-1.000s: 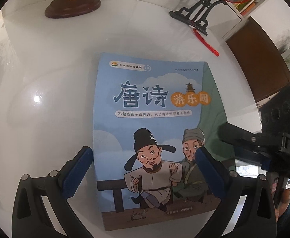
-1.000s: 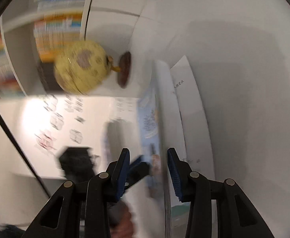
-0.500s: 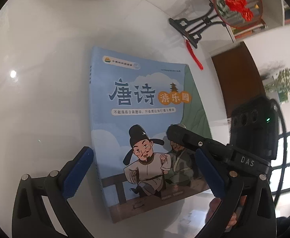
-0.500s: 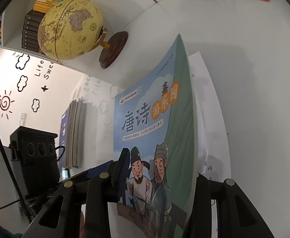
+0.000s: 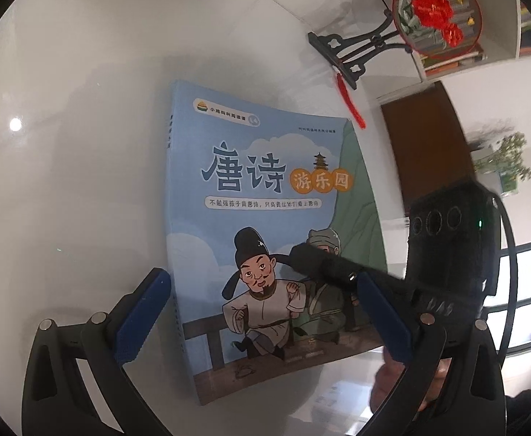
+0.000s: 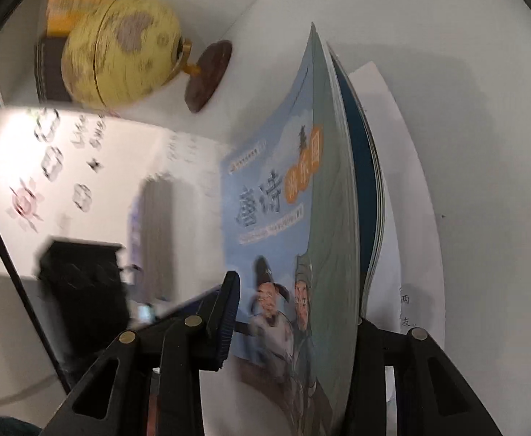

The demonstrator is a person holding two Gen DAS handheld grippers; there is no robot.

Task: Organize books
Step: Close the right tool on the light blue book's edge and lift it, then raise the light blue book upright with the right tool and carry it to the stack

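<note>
A thin blue picture book (image 5: 265, 167) with two cartoon men on its cover lies on the white table (image 5: 65, 181). My left gripper (image 5: 260, 278) stands open above the book's near end, one finger on each side, and touches nothing. From the right, one finger (image 5: 320, 261) of my right gripper reaches over the cover. In the right wrist view the book's (image 6: 265, 218) open edge curls up between the jaws of my right gripper (image 6: 294, 301). They are closing. The left pad (image 6: 227, 319) stands just clear of the cover, and the book hides the other finger.
A white printed sheet (image 6: 403, 181) lies under the book. At the back stand a yellow globe (image 6: 120, 47) on a brown base, and a round red-flowered ornament (image 5: 436, 11) on a black stand with a red tassel (image 5: 349, 101). Book-filled shelves rise behind, and upright books (image 6: 153, 210) stand at the left.
My right gripper has come in from the right over the book's edge, and that edge now curls up between its jaws. The left gripper has rolled and shifted a little.
</note>
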